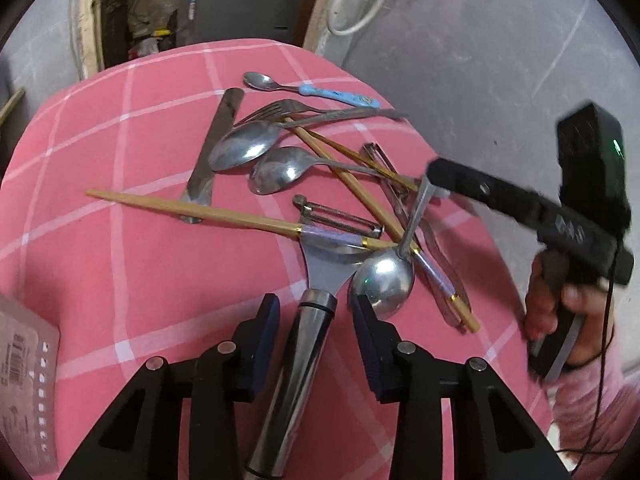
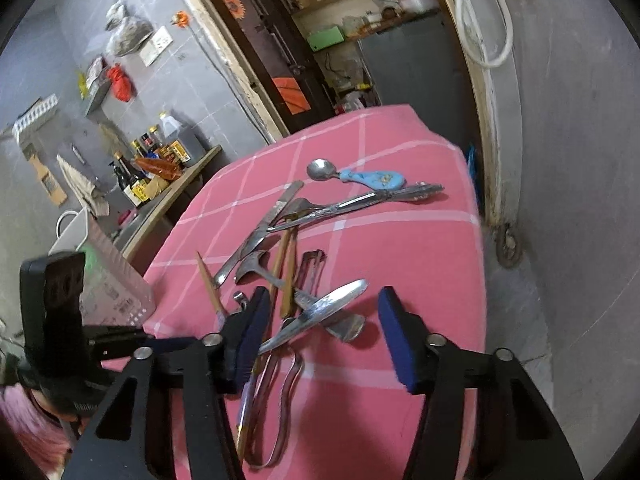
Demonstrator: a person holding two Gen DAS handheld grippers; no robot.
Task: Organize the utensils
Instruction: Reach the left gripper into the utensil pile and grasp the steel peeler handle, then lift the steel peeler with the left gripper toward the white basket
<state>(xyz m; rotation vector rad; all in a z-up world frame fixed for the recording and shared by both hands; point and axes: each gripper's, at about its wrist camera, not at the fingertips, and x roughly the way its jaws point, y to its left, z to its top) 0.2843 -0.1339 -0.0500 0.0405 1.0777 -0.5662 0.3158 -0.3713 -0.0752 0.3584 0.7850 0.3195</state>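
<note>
A pile of utensils lies on the pink checked tablecloth (image 1: 120, 248). My left gripper (image 1: 316, 316) is open astride the thick steel handle of a spatula (image 1: 296, 380); both pads stand clear of it. A large spoon (image 1: 384, 280) lies just right of it, its handle slanting up to a finger of the right gripper (image 1: 452, 178). In the right wrist view that spoon handle (image 2: 332, 302) sits between the widely spread pads of my right gripper (image 2: 324, 320), untouched. Further back lie chopsticks (image 1: 192, 208), a peeler (image 1: 340, 218), two spoons (image 1: 244, 146), a fork (image 1: 280, 110), a knife (image 1: 216, 140) and a blue-handled spoon (image 1: 320, 91).
A clear plastic holder (image 2: 112, 284) stands at the table's left edge. A person's hand (image 1: 560, 312) grips the right tool. Beyond the table are a doorway, a grey wall and a counter with bottles (image 2: 152, 168). The cloth's right edge (image 2: 480, 280) drops to the floor.
</note>
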